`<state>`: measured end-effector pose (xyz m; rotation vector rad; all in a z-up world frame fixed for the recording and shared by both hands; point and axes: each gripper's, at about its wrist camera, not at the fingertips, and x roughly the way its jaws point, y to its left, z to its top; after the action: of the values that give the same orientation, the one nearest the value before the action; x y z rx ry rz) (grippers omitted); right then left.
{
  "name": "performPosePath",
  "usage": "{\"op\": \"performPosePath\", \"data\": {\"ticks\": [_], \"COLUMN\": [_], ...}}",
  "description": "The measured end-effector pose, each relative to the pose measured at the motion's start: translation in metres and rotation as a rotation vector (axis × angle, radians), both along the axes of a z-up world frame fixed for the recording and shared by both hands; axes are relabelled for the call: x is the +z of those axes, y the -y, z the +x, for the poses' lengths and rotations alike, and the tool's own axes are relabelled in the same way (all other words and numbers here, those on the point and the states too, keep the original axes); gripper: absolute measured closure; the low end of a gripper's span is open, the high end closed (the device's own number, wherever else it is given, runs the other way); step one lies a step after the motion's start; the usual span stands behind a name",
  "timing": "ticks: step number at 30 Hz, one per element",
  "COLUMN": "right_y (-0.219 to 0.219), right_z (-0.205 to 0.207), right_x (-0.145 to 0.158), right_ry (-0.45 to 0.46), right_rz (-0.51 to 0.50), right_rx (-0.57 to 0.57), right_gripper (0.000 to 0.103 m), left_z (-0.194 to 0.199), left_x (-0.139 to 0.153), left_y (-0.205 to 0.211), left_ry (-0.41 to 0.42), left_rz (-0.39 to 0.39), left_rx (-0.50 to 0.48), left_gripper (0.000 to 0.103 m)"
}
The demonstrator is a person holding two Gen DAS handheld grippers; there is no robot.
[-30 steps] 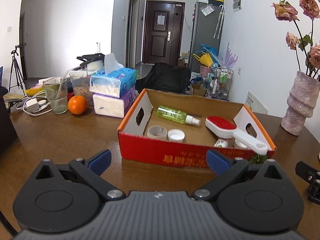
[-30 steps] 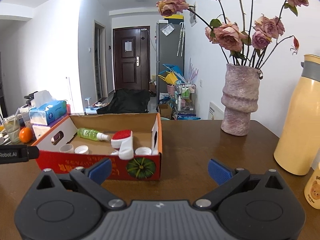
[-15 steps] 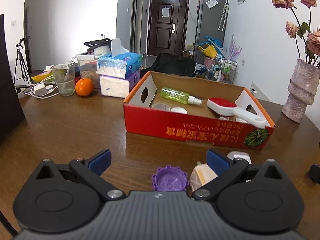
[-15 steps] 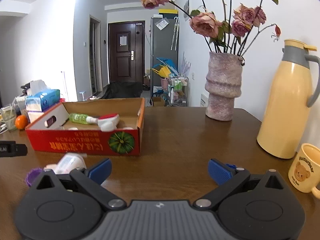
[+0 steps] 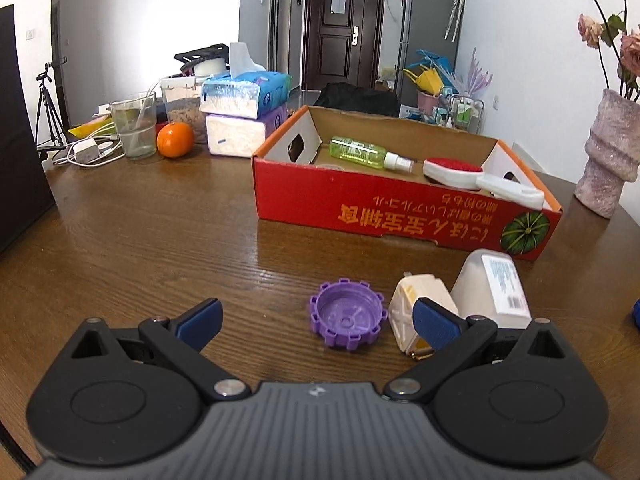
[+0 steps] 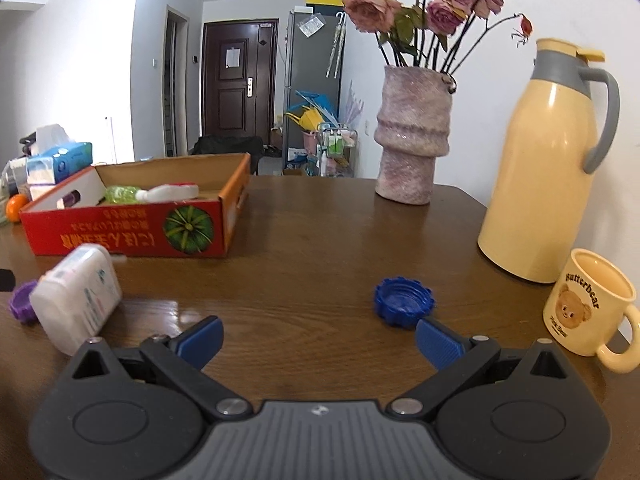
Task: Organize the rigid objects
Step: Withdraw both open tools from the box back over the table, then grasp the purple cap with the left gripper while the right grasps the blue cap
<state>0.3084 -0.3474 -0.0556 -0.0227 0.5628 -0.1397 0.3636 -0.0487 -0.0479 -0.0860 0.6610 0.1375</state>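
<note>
Both grippers pulled back, low over brown wooden table (image 5: 140,232). Left gripper (image 5: 316,322) and right gripper (image 6: 318,338) spread wide, empty. Near red cardboard box (image 5: 360,204): one purple toothed cap (image 5: 347,319), one blue toothed cap (image 6: 404,302), one cream plug adapter (image 5: 416,300), one white labelled container (image 5: 494,288). Yellow mug (image 6: 588,308) reads "Butterbear".

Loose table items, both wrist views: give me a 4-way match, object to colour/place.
Objects:
1. gear-edged cap
2. second gear-edged cap
3. spray bottle
4. bear mug

Descriptions:
a. green, lying in the red box
b. cream, beside the thermos
c. purple, on the table
d. blue, on the table

Pairs: 1-c, 2-d, 3-a, 4-b
</note>
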Motion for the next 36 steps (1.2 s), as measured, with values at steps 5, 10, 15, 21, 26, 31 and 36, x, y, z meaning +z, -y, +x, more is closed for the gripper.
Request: {"op": "performPosePath", "data": {"ticks": [5, 10, 15, 21, 26, 31, 36], "right_y": [0.015, 0.035, 0.058, 0.077, 0.089, 0.091, 0.089], "right_z": [0.003, 0.018, 0.036, 0.053, 0.068, 0.08, 0.084], "right_x": [-0.01, -0.02, -0.03, -0.039, -0.043, -0.046, -0.044], "right_ry": [-0.017, -0.025, -0.059, -0.084, -0.11, -0.124, -0.107], "right_rz": [-0.015, -0.041, -0.01, 0.053, 0.092, 0.085, 0.084], "right_rx": [0.001, -0.026, -0.075, -0.12, -0.154, -0.164, -0.149], "right_gripper": [0.0, 0.0, 0.002, 0.007, 0.008, 0.009, 0.031], "left_z": [0.0, 0.003, 0.009, 0.019, 0.027, 0.034, 0.04], "left_x": [-0.007, -0.016, -0.024, -0.036, -0.04, -0.041, -0.041], "left_y": [-0.001, -0.002, -0.001, -0.003, -0.002, -0.001, -0.001], "left_ry": [-0.018, -0.04, -0.067, -0.109, -0.097, -0.065, -0.037], "left_rz": [0.008, 0.016, 0.021, 0.02, 0.034, 0.047, 0.058], "left_rx": [-0.002, -0.013, -0.027, -0.034, -0.046, -0.061, -0.069], "left_gripper": [0.0, 0.0, 0.0, 0.0, 0.0, 0.0, 0.001]}}
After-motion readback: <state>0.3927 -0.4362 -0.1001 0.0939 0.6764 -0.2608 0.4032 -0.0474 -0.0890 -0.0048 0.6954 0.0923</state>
